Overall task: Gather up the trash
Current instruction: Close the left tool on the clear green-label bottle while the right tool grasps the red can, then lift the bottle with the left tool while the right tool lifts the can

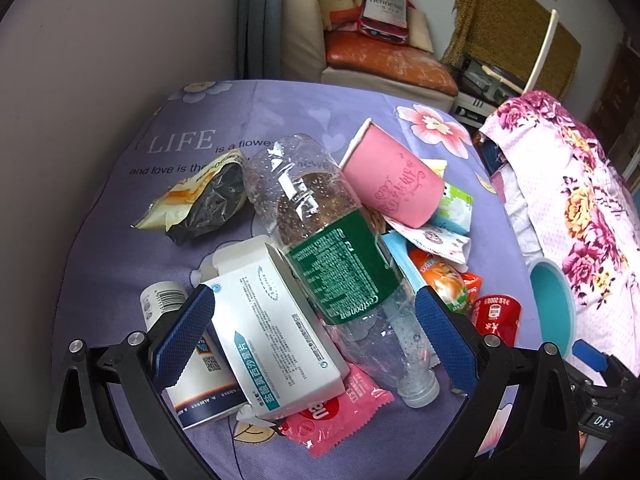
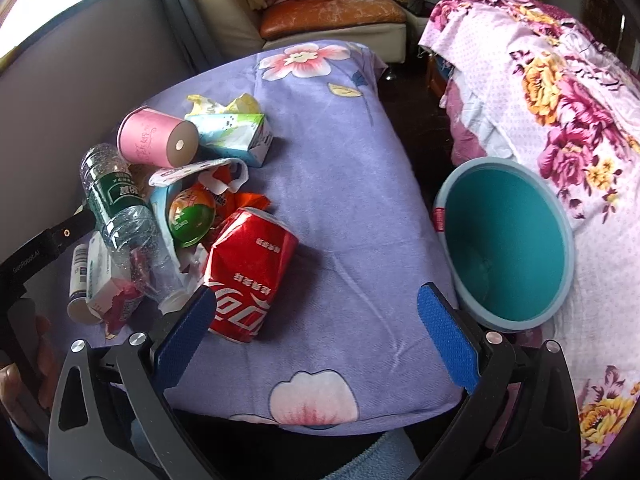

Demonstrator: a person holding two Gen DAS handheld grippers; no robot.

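The left gripper [image 1: 314, 334] is held spread wide just above the trash heap, its blue pads on either side of a white cardboard medicine box [image 1: 276, 332] and the neck end of a clear plastic bottle with a green label [image 1: 320, 240]; nothing is gripped yet, and the bottle, lying on top, is judged the likeliest pick. The right gripper [image 2: 316, 334] is likewise spread and empty, held over the near edge of the purple flowered cloth [image 2: 344, 208], with a dented red cola can [image 2: 250, 276] just beside its left pad. The trash is piled toward the cloth's left side. Farther back, a pink paper cup [image 2: 156, 138] lies on its side, nothing visible in it, beside a crushed blue-white carton [image 2: 240, 136]. A round teal plastic bin [image 2: 508, 244] stands off the cloth's right edge, tilted toward the camera, presumably to receive the trash; its interior appears empty.
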